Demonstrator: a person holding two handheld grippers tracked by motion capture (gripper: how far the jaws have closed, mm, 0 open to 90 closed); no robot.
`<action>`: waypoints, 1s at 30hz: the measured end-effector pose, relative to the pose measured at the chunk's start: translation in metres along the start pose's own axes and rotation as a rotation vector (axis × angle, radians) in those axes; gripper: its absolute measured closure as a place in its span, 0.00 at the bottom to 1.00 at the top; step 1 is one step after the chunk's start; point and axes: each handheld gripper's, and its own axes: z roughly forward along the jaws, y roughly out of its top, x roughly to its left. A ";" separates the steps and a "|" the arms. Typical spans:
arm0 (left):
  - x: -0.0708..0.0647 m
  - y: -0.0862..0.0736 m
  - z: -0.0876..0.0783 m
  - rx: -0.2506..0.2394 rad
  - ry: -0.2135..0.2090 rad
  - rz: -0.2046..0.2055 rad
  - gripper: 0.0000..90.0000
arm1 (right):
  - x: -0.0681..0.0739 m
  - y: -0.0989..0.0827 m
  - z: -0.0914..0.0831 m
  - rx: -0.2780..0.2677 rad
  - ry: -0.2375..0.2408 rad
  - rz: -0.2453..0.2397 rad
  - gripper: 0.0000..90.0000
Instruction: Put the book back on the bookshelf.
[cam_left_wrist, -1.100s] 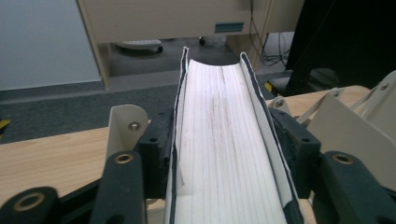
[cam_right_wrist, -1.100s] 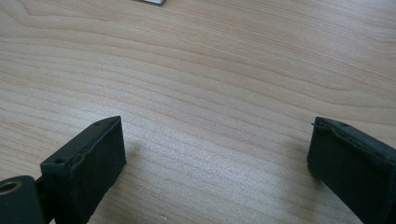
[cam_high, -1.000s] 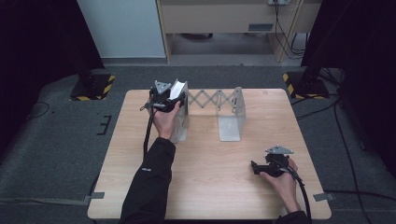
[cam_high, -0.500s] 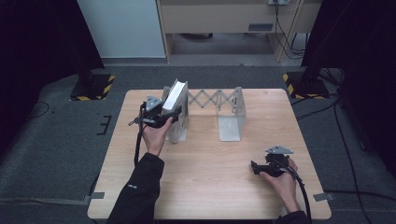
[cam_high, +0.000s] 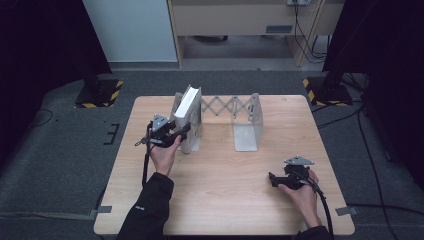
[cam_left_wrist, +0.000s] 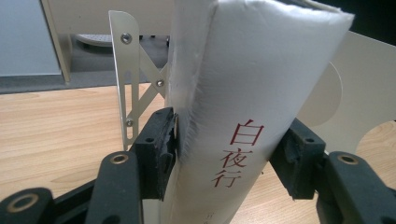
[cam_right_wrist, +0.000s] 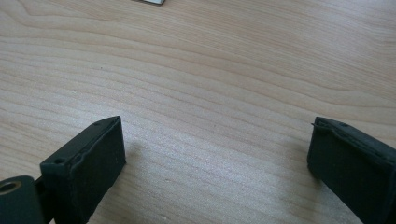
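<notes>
- White book (cam_left_wrist: 243, 93): stood upright in expanding rack (cam_high: 248, 120), near table's (cam_high: 225, 200) far edge.
- Left gripper (cam_high: 181, 134): just closing, pads pressed on spine (grip step).
- Right gripper (cam_high: 272, 180): wide open, empty.
- Next, likely: lift out squarely.

Left gripper (cam_high: 184, 131): black body, grey three-cornered top plate, black trailing cable. Its jaws show brass-coloured pivot bushings and ribbed black pads (cam_left_wrist: 160, 149) with small screw holes. Right gripper (cam_high: 271, 179): same build. Left forearm wears a dark sleeve (cam_high: 150, 207).
</notes>
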 end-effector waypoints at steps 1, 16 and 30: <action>-0.001 0.000 0.000 -0.001 0.008 -0.001 0.49 | 0.000 0.000 0.000 0.000 0.000 0.000 0.05; 0.005 -0.021 0.003 0.038 -0.044 -0.017 0.44 | 0.000 0.000 0.000 0.000 0.000 0.000 0.05; -0.005 -0.021 0.007 0.042 -0.025 0.002 0.49 | 0.000 0.000 0.000 0.000 0.000 0.000 0.05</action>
